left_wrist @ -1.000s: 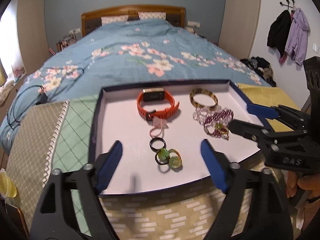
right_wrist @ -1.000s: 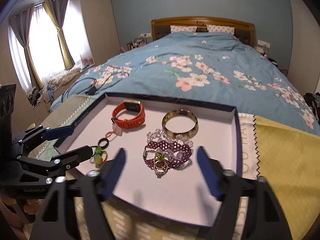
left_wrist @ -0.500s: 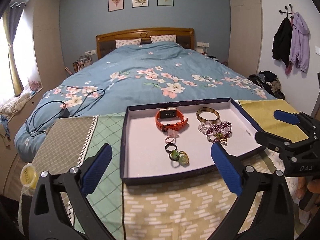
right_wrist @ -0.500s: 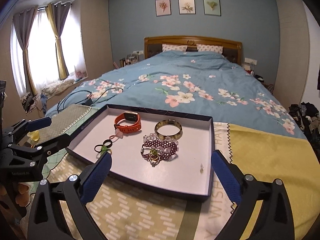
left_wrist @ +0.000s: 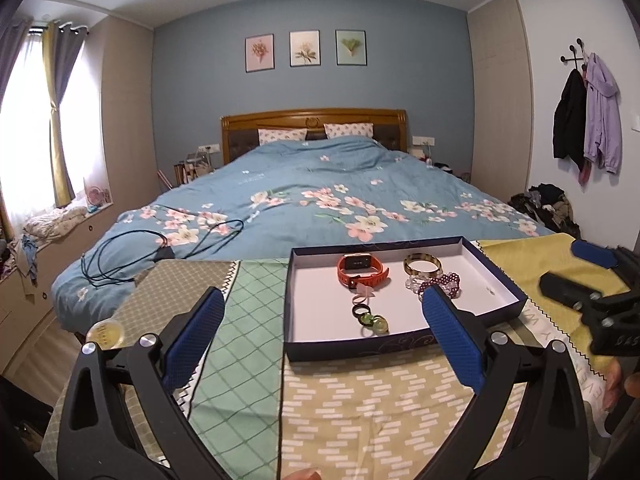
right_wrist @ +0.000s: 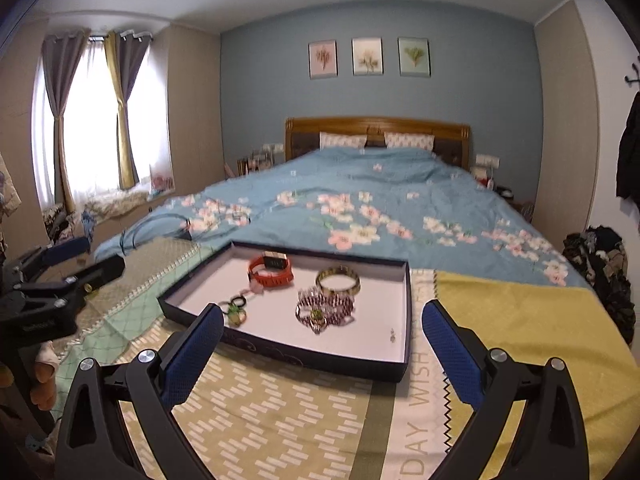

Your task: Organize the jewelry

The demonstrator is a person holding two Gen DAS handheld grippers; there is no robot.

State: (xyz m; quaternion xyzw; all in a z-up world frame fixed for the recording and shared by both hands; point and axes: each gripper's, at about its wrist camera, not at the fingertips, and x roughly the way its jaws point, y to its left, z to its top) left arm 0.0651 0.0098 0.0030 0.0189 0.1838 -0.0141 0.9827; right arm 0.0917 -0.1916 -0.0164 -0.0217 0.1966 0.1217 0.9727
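Jewelry tray (left_wrist: 400,346), long axis left-right

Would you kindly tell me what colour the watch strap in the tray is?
Orange-red rubbery watch strap; clearest in the left wrist view.

the tray's (left_wrist: 362,350) low dark walls ringed the jewelry, leaving entry from above only. bare white floor lay along its left side and right corner. down the middle the orange watch (left_wrist: 362,269), pink charm (left_wrist: 364,293), black ring (left_wrist: 362,311) and green rings (left_wrist: 375,323) sat close together. the gold bangle (left_wrist: 422,265) touched the purple beaded bracelets (right_wrist: 325,310). patterned cloths (right_wrist: 272,408) before the tray lay flat and unobstructed.
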